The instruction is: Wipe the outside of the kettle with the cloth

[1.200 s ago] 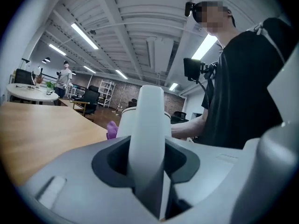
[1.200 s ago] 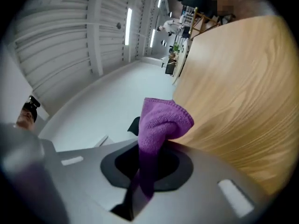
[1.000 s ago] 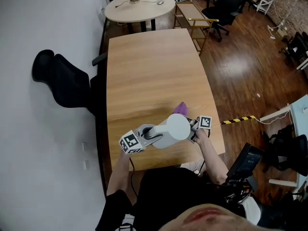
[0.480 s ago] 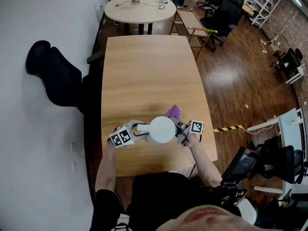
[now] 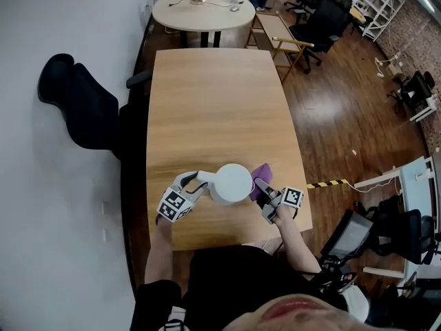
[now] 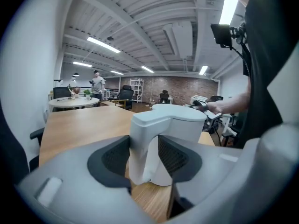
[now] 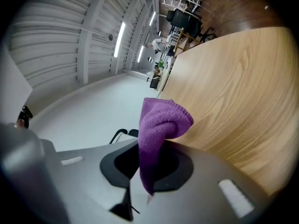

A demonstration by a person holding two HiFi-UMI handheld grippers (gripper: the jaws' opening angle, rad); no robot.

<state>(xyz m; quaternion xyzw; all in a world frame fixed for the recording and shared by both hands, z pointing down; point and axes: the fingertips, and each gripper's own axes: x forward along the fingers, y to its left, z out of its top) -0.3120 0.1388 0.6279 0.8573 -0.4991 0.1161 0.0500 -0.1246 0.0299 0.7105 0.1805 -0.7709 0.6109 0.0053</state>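
- Kettle, one: white, upright, lid on, standing on the wooden table near the edge where the person stands; its handle points toward the person's left.
- Cloth, one: purple, bunched, raised clear of the tabletop. From the head view it sits just beside the kettle's right flank; whether it touches the kettle cannot be told.
- Right gripper, one: jaws clenched on the cloth's lower end, with the rest of the cloth standing up beyond the tips.
- Left gripper, one: jaws spread wide with the handle between them, having just eased inward a little. One pad lies against the handle and a sliver of gap shows at the other, so no clamp is seen.
- Marker cubes, two: the left cube and the right cube, one on each gripper.
- Round table, one, beyond the far end of the wooden table.
- Black chair, one, by the white wall.
- Striped tape, one strip, on the dark floor.
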